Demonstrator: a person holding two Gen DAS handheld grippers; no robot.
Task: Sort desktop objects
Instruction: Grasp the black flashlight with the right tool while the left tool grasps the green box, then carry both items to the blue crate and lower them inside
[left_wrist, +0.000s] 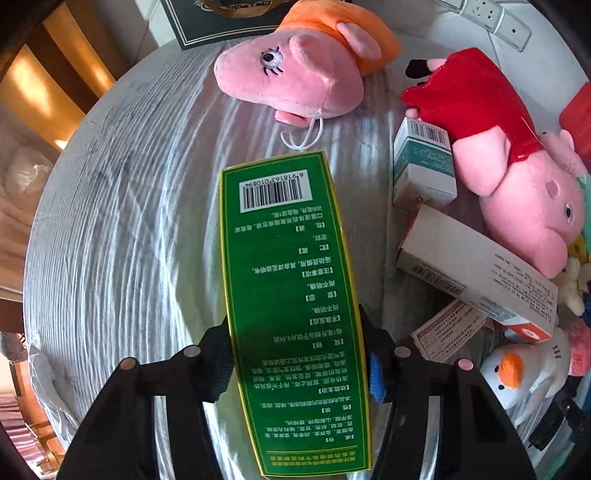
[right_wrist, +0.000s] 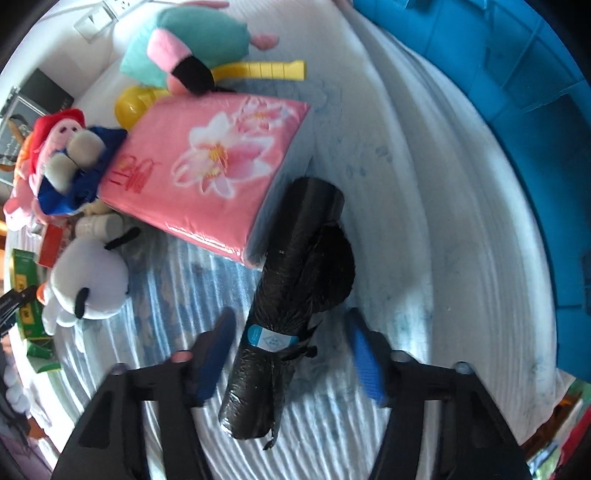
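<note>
The left gripper (left_wrist: 299, 360) is clenched on the green box (left_wrist: 291, 295) over the bench (left_wrist: 122, 221). The right gripper (right_wrist: 288, 354) straddles the black bag roll (right_wrist: 288, 306), pads clear, beside a pink tissue pack (right_wrist: 214, 166).

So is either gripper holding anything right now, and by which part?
The left gripper clamps the green box across its long sides near one end. The right gripper straddles the black bag roll, not gripping.
</note>
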